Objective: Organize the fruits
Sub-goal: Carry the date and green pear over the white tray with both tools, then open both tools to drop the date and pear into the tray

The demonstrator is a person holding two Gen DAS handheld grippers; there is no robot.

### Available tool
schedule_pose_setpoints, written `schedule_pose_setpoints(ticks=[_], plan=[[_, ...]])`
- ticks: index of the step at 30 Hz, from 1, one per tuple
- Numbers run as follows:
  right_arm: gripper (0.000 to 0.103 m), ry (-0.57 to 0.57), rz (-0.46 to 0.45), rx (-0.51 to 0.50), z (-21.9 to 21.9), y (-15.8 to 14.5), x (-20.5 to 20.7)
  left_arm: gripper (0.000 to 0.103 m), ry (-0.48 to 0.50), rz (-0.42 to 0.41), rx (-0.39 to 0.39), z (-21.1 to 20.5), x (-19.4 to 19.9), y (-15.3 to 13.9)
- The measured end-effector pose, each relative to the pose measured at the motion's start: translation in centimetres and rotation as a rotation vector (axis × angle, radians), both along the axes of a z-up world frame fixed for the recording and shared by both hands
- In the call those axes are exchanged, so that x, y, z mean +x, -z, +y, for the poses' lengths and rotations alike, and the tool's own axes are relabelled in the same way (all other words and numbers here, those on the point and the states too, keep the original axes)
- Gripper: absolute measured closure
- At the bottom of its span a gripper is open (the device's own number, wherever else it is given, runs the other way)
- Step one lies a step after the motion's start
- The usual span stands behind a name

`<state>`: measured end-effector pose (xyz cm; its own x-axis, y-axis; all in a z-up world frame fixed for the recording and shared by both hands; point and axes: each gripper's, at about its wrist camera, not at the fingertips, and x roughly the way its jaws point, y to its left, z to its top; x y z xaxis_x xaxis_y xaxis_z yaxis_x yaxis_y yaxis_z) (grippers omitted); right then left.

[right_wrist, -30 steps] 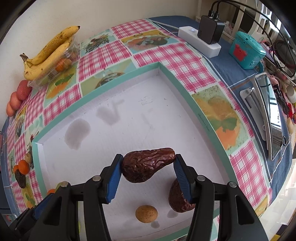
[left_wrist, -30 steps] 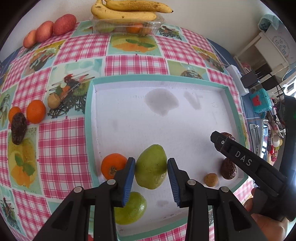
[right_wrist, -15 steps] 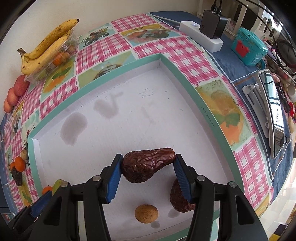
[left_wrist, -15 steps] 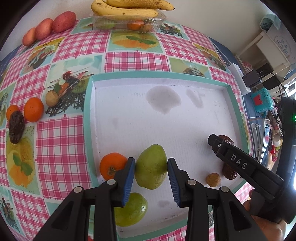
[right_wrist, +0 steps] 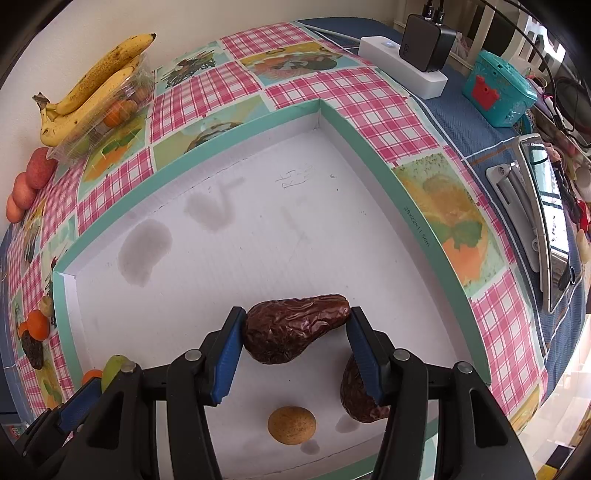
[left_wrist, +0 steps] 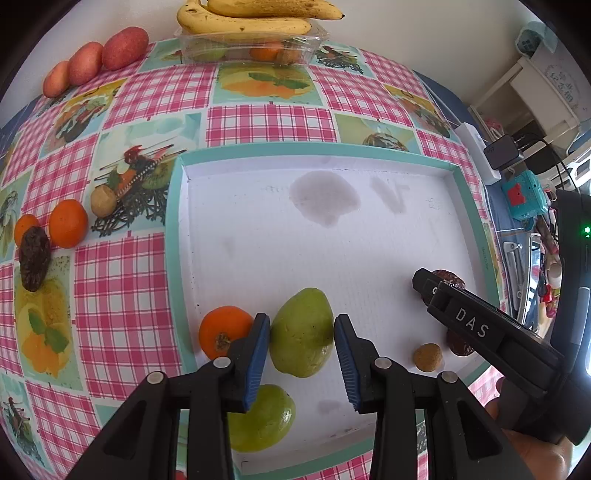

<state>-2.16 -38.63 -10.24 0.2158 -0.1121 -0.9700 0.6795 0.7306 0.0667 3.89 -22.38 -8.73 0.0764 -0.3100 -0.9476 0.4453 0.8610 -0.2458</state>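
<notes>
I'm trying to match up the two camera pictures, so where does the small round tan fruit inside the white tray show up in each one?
Left wrist view: the small round tan fruit lies at lower right, beside the right gripper.
Right wrist view: it sits at bottom centre, below the held wrinkled dark brown fruit.
Shared landmark: the other wrinkled dark brown fruit lying just right of it in the white tray.

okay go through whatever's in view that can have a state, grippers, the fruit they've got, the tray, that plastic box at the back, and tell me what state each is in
left gripper: shut on the green pear.
right gripper: shut on the brown wrinkled fruit.
white tray: open-topped, holding several fruits.
clear plastic box: bananas lying on top.
</notes>
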Motion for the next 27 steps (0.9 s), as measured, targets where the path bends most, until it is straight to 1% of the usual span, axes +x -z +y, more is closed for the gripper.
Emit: schedule_pose_setpoints(ticks=[17,19,20,21,23,27], plan=[[0.045,-0.015,0.011,0.0,-0.2,0.2,0.3,0.064,0.013,-0.009,0.014,-0.3,-0.1,0.0],[0.045,-0.015,0.011,-0.013,-0.1,-0.1,0.4,0.063,0.011,0.0,0.002,-0.2,-0.1,-0.1],[0.043,-0.014,0.009,-0.021,-0.1,-0.4,0.4,0.063,0.012,0.005,-0.005,-0.1,-0.1,-0.3],[0.039,-0.013,0.005,-0.028,-0.1,-0.6,0.3,0.063,0.014,0.004,-0.015,-0.1,-0.1,-0.6],[0.037,-0.01,-0.008,-0.042,-0.1,-1.3,0.3,0.06,0.019,-0.008,-0.028,-0.1,-0.1,-1.2],[0.035,-0.013,-0.028,-0.061,-0.1,-2.2,0.2,0.048,0.016,-0.045,-0.033,0.3,0.2,-2.6]])
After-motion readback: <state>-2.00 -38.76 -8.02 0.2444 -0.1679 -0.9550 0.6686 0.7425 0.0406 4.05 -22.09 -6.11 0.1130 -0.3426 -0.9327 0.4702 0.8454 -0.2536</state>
